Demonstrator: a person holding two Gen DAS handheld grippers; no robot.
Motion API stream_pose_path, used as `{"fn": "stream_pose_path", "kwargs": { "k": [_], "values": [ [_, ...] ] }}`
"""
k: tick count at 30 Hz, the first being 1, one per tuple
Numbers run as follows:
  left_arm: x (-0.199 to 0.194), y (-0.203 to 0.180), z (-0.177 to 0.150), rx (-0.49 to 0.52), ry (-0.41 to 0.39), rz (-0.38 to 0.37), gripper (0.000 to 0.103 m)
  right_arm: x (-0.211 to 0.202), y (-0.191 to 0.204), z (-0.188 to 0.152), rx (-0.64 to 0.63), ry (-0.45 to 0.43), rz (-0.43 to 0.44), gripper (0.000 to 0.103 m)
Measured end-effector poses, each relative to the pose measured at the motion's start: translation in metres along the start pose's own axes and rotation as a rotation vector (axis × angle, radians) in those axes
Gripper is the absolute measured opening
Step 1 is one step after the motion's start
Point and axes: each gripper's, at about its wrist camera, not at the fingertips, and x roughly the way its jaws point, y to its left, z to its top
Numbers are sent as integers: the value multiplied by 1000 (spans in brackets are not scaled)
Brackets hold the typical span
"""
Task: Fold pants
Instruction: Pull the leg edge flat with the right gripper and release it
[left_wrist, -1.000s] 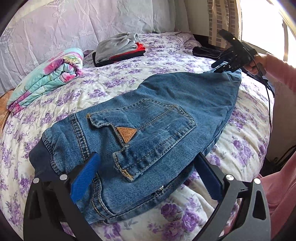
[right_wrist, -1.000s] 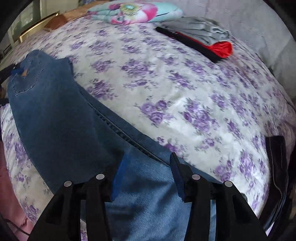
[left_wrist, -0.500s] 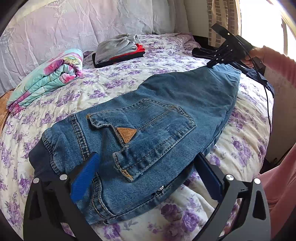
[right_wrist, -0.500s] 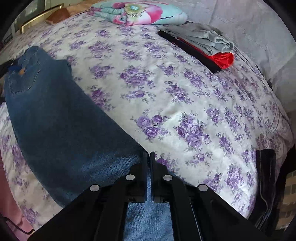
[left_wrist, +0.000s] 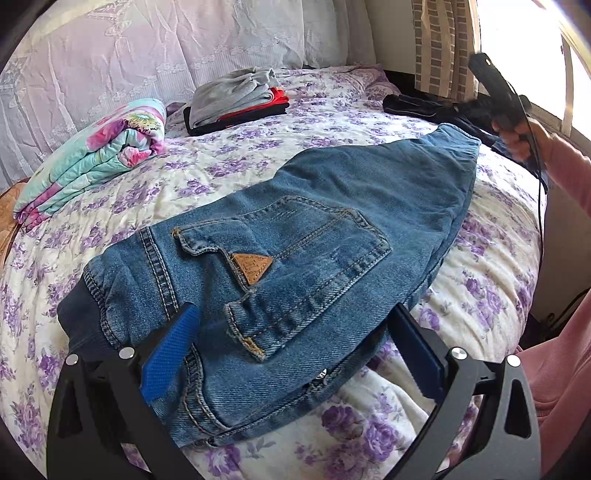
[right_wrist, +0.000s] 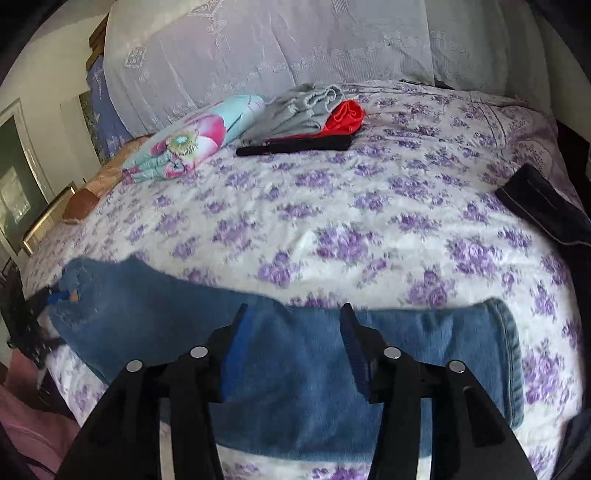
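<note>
Blue jeans (left_wrist: 295, 236) lie folded lengthwise along the near side of the flowered bed, back pocket with a tan triangle patch up. My left gripper (left_wrist: 295, 350) is open, its blue pads either side of the waistband end, resting at the cloth. My right gripper (right_wrist: 295, 343) is open and hovers above the leg-end of the jeans (right_wrist: 332, 369), holding nothing. The right gripper also shows in the left wrist view (left_wrist: 495, 96), lifted above the far hem.
A folded flowered blanket (left_wrist: 96, 151) and a stack of grey, red and black clothes (left_wrist: 236, 99) lie at the head of the bed. A dark garment (right_wrist: 543, 210) lies at the bed's right edge. A pink-sleeved arm (left_wrist: 569, 173) is at right.
The right gripper shut on the leg hem, then let go, opened and lifted up and back. The jeans' leg end now lies flat. The left gripper has not moved.
</note>
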Motion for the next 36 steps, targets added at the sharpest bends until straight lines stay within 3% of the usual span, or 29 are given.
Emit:
{"fn": "stream_pose_path", "kwargs": {
  "k": [3,5,6,9,10,11,13,15,17,19,21,25,29,31,32,34,35,36],
  "values": [
    [0,-1,0,5,4,1,99,28,-25,-39,-74,112,-231,57],
    [0,-2,0,13,7,3,99,20,-50,-42,16,71,-179,56],
    [0,-2,0,11,7,4,99,11,-57,-37,72,46,-207,58],
    [0,-1,0,5,2,7,99,-16,-67,-22,141,-113,-161,63],
    [0,-1,0,5,2,6,99,-16,-70,-18,164,-130,-166,66],
    [0,0,0,4,1,5,99,-6,-77,-16,181,-104,-197,66],
    [0,0,0,5,1,5,99,34,-92,-21,174,54,-308,66],
    [-1,0,0,9,3,8,99,39,-93,-21,173,41,-316,67],
    [-4,-1,-2,19,16,22,99,30,-79,-14,183,46,-383,67],
    [-14,0,-5,36,12,50,99,15,-54,-13,177,-9,-331,67],
    [-29,6,-8,32,5,89,99,5,-5,-8,89,-58,-246,67],
    [-65,36,-11,-78,-59,102,99,2,110,-7,-151,-113,-106,67],
    [-83,59,-9,-202,-149,11,99,9,220,-5,-323,-175,149,67],
    [-79,67,-4,-257,-173,-42,99,25,261,-11,-357,-151,263,67],
    [-72,69,-2,-276,-157,-41,99,36,277,-17,-368,-112,280,68],
    [-42,72,-5,-297,-30,7,99,77,302,-36,-386,76,292,75],
    [-20,72,-12,-286,65,78,99,95,306,-48,-381,123,251,76],
    [-14,72,-18,-285,85,88,99,92,306,-50,-384,79,242,76]
  ]
}}
